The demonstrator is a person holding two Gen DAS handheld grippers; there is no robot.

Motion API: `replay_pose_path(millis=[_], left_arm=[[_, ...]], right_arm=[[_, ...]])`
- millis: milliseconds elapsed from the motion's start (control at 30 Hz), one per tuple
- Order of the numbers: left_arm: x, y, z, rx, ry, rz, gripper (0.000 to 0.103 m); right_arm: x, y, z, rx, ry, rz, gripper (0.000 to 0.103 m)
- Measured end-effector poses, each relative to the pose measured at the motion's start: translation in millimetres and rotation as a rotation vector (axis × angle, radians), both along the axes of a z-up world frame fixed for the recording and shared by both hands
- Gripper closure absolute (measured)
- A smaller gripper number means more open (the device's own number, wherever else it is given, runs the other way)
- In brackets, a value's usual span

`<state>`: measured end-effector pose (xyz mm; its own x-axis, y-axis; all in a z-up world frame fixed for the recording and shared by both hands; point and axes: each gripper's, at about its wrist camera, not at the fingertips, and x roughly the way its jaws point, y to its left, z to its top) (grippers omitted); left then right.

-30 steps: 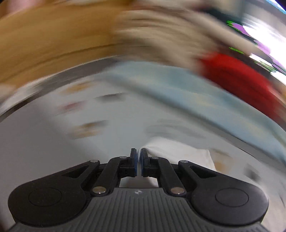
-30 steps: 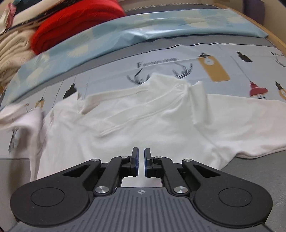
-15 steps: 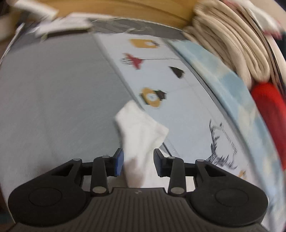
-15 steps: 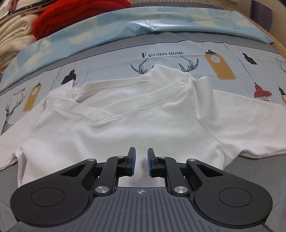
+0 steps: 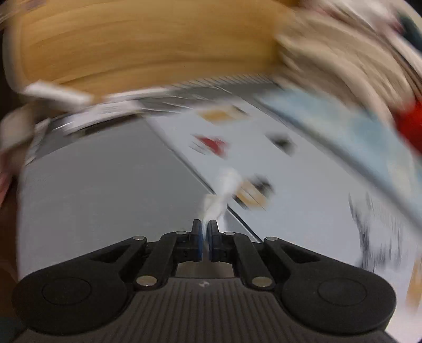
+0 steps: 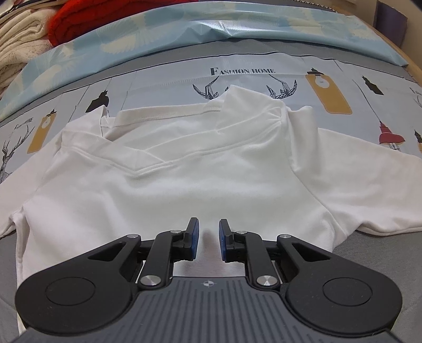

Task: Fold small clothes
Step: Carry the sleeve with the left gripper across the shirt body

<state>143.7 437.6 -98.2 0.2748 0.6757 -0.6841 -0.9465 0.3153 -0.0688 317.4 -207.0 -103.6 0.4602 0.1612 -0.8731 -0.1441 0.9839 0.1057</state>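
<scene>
The white shirt [image 6: 200, 168] lay spread flat on the printed bedsheet [image 6: 329, 79], its collar toward the "FASHION HOME" lettering [image 6: 242, 70] and its sleeves reaching out to both sides. Its near hem ran onto the plain grey part of the sheet [image 6: 374, 245]. The right gripper [image 6: 208, 232] hovered over the shirt's lower middle, close to the hem, its jaws opening with a gap between the blue pads [image 6: 194, 233]; white cloth showed in the gap below them, but the pads did not press on it.

In the blurred left wrist view, the left gripper [image 5: 205, 232] was clamped on a narrow bunch of the shirt's white fabric [image 5: 224, 192], which stood up from between the nearly closed pads over the seam where the grey sheet met the printed strip.

Beyond the shirt's collar a light blue patterned cover [image 6: 184, 31] crossed the bed. Past that, to the shirt's far left, sat a red knitted garment [image 6: 87, 18] beside a stack of cream knitwear [image 6: 18, 39]. A wooden board [image 5: 147, 44] rose behind the bed in the left view.
</scene>
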Motion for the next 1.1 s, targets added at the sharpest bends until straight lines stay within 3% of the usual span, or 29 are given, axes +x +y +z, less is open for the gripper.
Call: replay_pose_path(millis=[67, 100, 200, 333, 433, 500, 600, 733, 833, 1000, 1100], left_arm=[[-28.8, 8.9, 3.5, -0.06, -0.018, 0.174, 0.091], [-43.7, 13.1, 1.1, -0.115, -0.056, 0.236, 0.082], [-78.5, 21.8, -19.3, -0.293, -0.2, 0.359, 0.081], [-90.9, 27.4, -42.5, -0.439, -0.284, 0.356, 0.073], [-77.8, 35.4, -58.3, -0.504, -0.287, 0.315, 0.07], [-72.2, 38.0, -61.9, -0.457, -0.275, 0.284, 0.071], [-58.2, 39.8, -60.2, -0.362, -0.195, 0.184, 0.1], [-44.5, 30.7, -50.7, -0.241, -0.127, 0.177, 0.1], [-18.0, 11.7, -29.8, -0.174, -0.121, 0.095, 0.1], [50.6, -87.2, 49.9, 0.029, -0.199, -0.329, 0.1], [73.2, -162.5, 85.8, 0.045, -0.294, -0.561, 0.1]], right_arm=[[1.7, 1.6, 0.6, 0.004, -0.001, 0.0, 0.086], [2.6, 2.3, 1.1, 0.009, -0.002, 0.0, 0.086], [2.2, 4.4, 2.9, 0.02, -0.005, 0.0, 0.086], [-0.4, 5.7, 2.4, 0.025, 0.002, 0.006, 0.086], [-1.2, 4.4, 3.2, 0.027, 0.002, 0.004, 0.086], [-1.1, 3.3, 3.5, 0.026, 0.001, 0.0, 0.086], [0.3, 0.3, 2.9, 0.025, 0.002, -0.012, 0.086], [2.4, -3.4, 2.0, 0.029, 0.005, -0.027, 0.086], [5.3, -7.1, 1.6, 0.029, 0.001, -0.044, 0.086], [8.4, -26.4, 10.3, 0.06, -0.04, -0.15, 0.086], [8.0, -44.0, 20.4, 0.093, -0.086, -0.229, 0.086]])
